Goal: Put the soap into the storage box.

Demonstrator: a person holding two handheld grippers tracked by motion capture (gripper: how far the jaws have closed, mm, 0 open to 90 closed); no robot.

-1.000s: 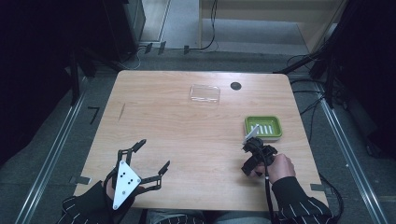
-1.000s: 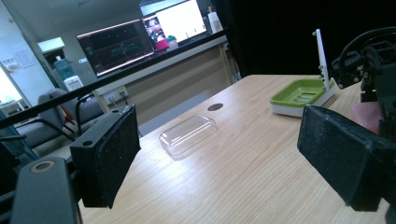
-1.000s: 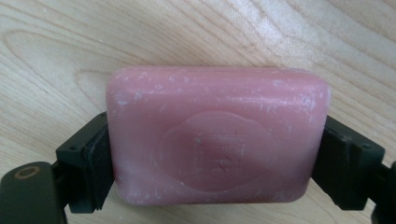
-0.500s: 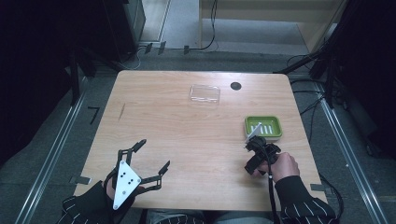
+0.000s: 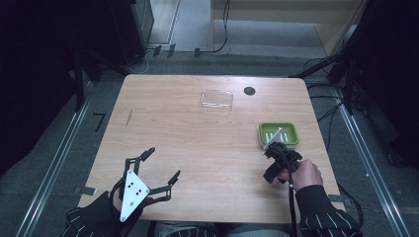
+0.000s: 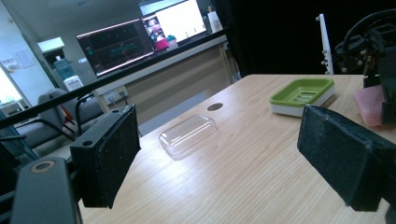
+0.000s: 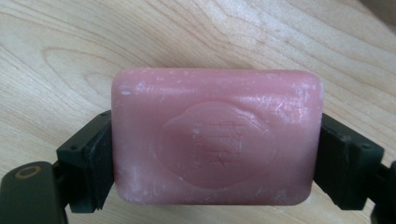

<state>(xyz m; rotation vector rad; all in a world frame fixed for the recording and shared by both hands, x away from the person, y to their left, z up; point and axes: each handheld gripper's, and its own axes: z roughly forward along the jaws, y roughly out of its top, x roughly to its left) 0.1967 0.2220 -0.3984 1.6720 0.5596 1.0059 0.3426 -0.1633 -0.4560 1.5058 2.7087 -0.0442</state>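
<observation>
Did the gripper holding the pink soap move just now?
Yes, slightly. The right gripper with the pink soap drew back toward the person, away from the green dish.

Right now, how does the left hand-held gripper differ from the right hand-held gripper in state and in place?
The left hand-held gripper has its jaws spread wide and holds nothing; the right hand-held gripper is clamped on a pink soap bar. The left one sits near the table's front left edge, far from the green soap dish; the right one is just beside that dish. Both are black and each is held by a hand in a striped sleeve.
</observation>
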